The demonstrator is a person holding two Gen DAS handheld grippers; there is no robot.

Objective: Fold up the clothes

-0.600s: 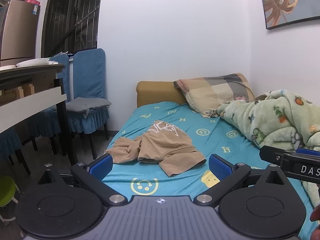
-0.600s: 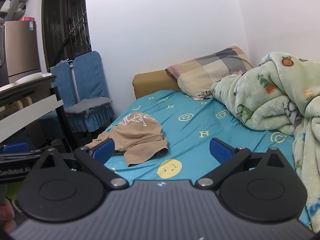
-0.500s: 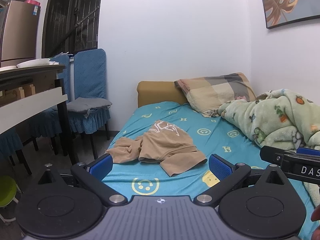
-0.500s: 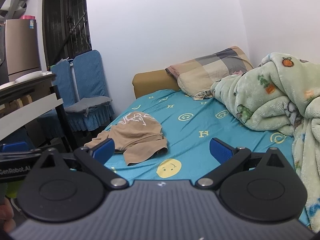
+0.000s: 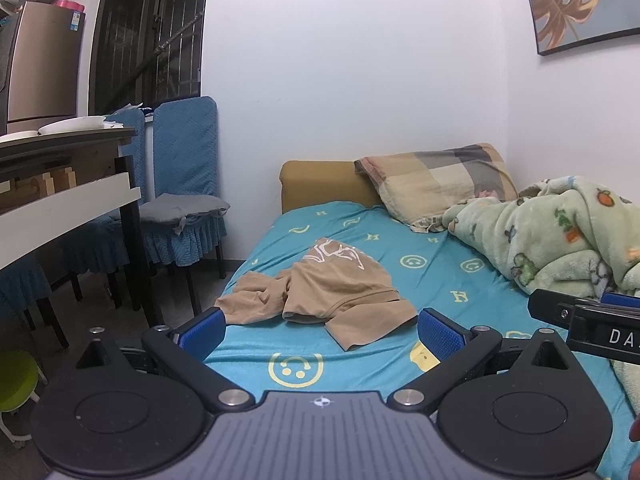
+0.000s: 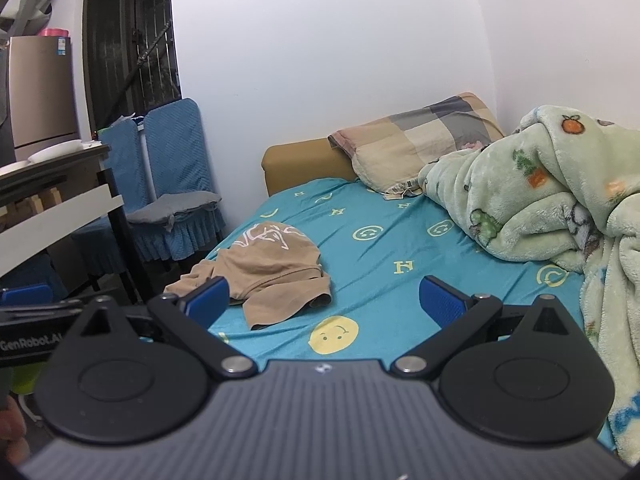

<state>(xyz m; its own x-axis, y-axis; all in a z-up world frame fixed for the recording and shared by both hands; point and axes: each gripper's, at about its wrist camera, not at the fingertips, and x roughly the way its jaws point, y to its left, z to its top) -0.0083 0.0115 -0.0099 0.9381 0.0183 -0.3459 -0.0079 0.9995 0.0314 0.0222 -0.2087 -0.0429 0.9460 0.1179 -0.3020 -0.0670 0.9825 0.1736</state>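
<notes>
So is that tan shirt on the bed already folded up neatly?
No, the tan shirt lies crumpled on the blue sheet, and neither gripper touches it.

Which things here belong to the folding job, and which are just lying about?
For the job:
- tan shirt, crumpled on the bed sheet
- left gripper, open
- right gripper, open

Just lying about:
- plaid pillow
- green blanket
- blue chair with grey cushion
- table

Plaid pillow (image 5: 436, 184), green blanket (image 6: 540, 192), blue chairs (image 5: 184, 184), table (image 5: 60, 184).
</notes>
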